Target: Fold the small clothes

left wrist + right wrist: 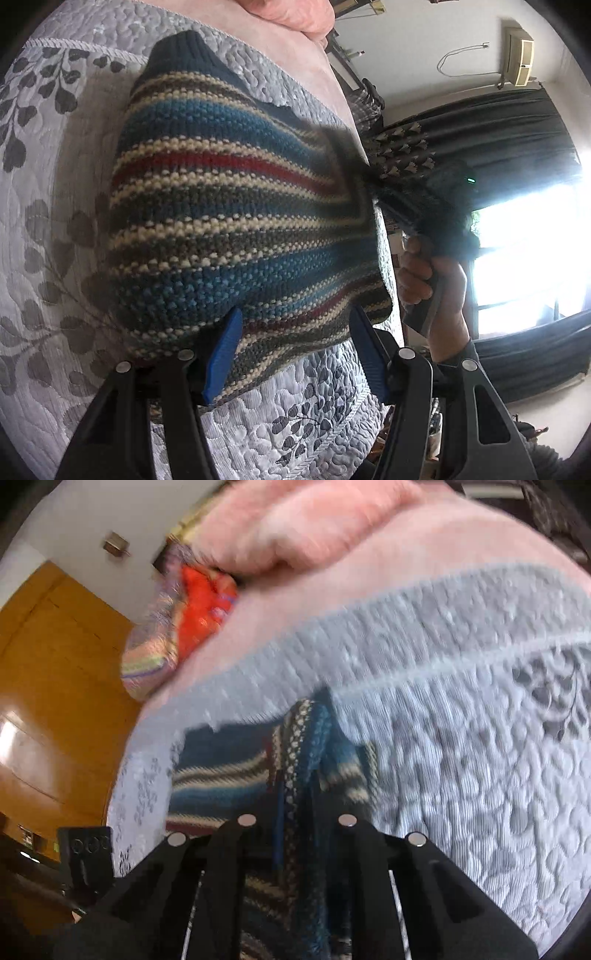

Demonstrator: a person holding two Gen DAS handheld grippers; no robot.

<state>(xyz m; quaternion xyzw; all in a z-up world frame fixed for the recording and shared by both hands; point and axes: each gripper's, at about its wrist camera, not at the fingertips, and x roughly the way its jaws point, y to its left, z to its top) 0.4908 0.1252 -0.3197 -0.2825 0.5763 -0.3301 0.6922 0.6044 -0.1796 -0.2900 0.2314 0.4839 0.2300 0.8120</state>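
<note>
A bed carries a grey quilted bedspread point(59, 192) with a leaf pattern, over a pink blanket point(369, 528). Dark curtains point(509, 125) flank a glaring bright window point(532, 254). An air conditioner point(519, 57) hangs on the white wall; orange-brown wooden panelling point(55, 672) stands opposite.

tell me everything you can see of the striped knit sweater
The striped knit sweater is chunky knit with blue, cream, grey and red bands and a dark navy ribbed edge. It lies partly lifted over the grey quilted bedspread. The right tongs pinch one bunched end; the left tongs straddle its near edge, blue pads apart.
</note>
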